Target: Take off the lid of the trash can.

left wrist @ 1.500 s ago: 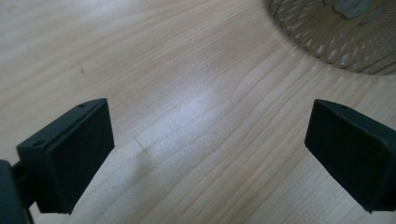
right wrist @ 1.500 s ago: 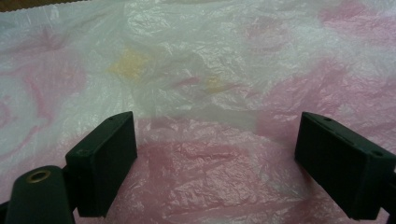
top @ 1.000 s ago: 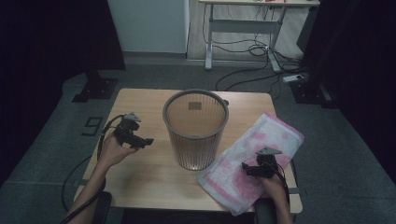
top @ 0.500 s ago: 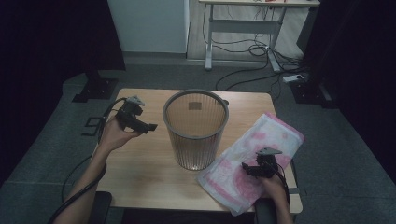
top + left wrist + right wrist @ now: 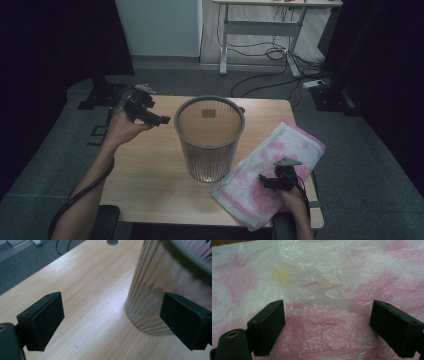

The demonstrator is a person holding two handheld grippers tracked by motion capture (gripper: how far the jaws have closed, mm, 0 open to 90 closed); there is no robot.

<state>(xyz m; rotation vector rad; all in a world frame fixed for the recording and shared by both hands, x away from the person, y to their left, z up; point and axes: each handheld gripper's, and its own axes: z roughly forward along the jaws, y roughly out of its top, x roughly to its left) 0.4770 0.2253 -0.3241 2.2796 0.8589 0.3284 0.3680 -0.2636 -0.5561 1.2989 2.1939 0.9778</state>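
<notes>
Over the pink-and-white plastic bag (image 5: 270, 167), the right gripper (image 5: 274, 181) hovers with jaws wide apart, holding nothing. I judge the step is reaching for the bag; next, lower and pinch one edge. The left gripper (image 5: 150, 116), also spread, is raised beside the ribbed bin (image 5: 209, 137) mid-table, wrist bent inward.

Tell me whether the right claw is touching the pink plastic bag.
Cannot tell. In the right gripper view the right claw stands open over the pink plastic bag, but its jaw tips run off the frame, so neither contact nor gap shows plainly.
</notes>
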